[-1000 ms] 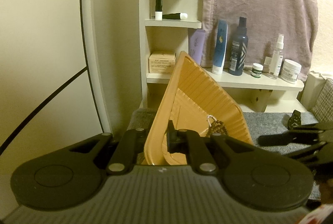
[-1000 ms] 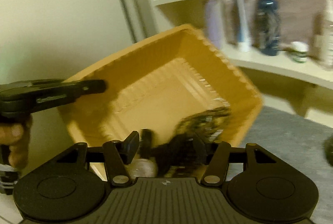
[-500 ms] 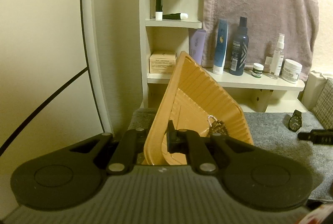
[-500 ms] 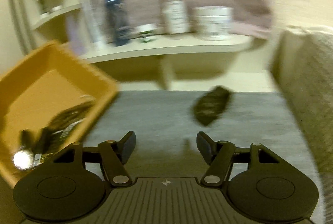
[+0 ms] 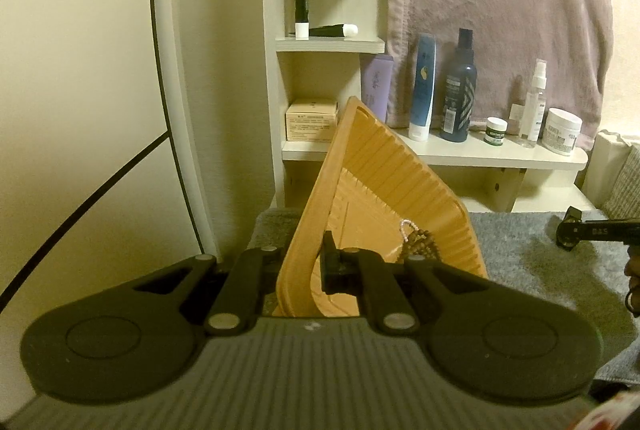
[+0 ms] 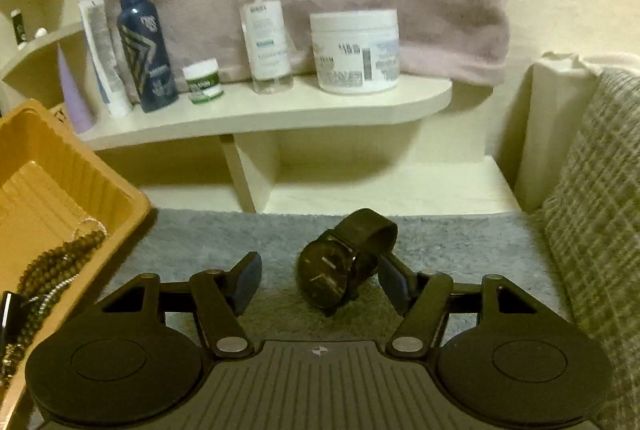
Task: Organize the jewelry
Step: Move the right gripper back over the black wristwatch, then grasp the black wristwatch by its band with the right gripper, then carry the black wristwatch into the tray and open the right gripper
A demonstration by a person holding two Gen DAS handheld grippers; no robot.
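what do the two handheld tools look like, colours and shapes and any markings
Both are matte black. The left tool and right tool each have a ribbed dark grey body, two rounded lobes with a circular disc outline, silver pivot pins on the linkage arms, and a small white mark at the body's centre. The right tool's pads look bluish. No cables show.

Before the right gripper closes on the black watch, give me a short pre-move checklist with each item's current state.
1. Right gripper open: ok, jaws spread wide.
2. Watch between the jaws: ok, though it sits nearer the right-hand jaw, off centre.
3. Watch free of other objects: ok, it lies alone on the grey mat.
4. Left gripper holding the orange tray: ok, jaws shut on its rim, tray tilted.
5. Beaded jewelry staying in the tilted tray: ok, gathered at its low side.
6. Jaws low enough to grip the watch case: cannot tell from this view.
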